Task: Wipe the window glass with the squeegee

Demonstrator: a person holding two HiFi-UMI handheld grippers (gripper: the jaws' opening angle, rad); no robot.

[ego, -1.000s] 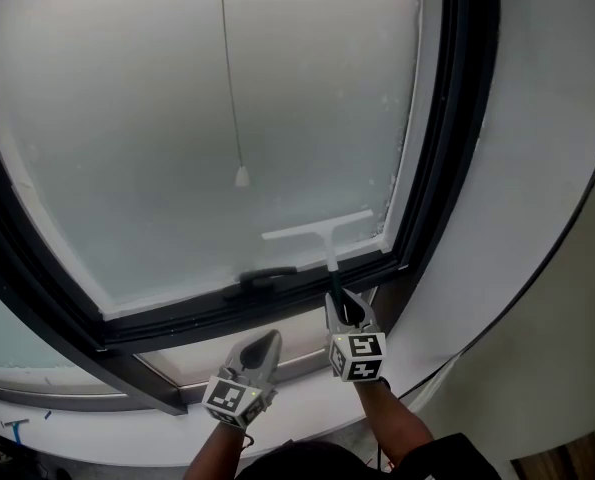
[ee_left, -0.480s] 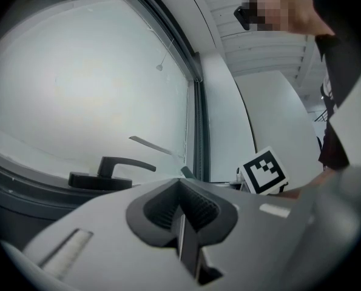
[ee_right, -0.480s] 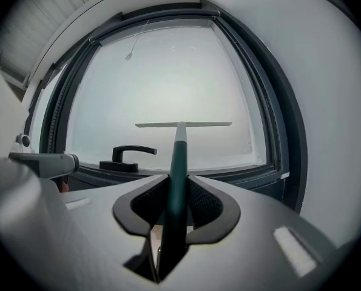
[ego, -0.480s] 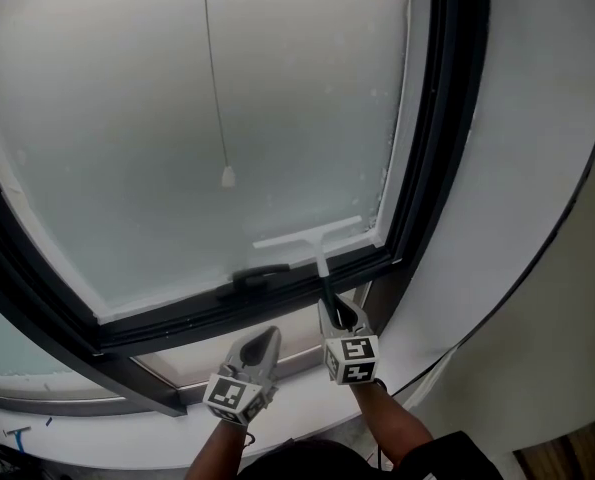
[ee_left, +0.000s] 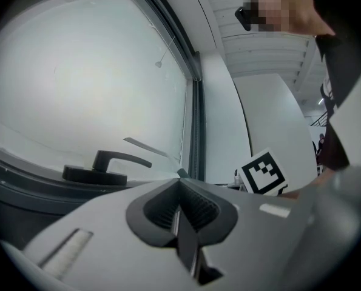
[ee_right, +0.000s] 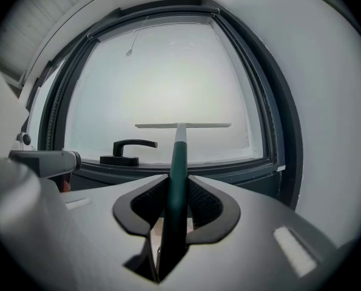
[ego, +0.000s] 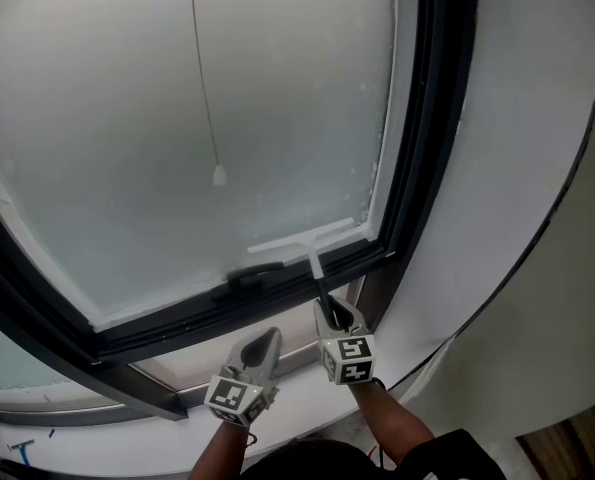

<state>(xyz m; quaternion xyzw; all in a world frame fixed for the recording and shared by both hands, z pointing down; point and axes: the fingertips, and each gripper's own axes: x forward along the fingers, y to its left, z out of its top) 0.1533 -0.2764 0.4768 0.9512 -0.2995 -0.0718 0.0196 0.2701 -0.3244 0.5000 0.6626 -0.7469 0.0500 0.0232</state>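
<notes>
- My left hand-held gripper (ee_left: 180, 190) is nearest, jaws pressed together on nothing;
- my right hand-held gripper (ee_right: 174, 193) is just beside it, clamped on the dark green handle of the squeegee (ee_right: 179, 153);
- beyond both runs the dark window frame (ego: 127, 333); a black window handle (ego: 249, 272) sits on it;
- the squeegee's pale blade lies against the window glass (ego: 177, 118) in its lower right corner, right of that handle;
- higher up, a pull cord (ego: 218, 175) hangs before the glass.
</notes>
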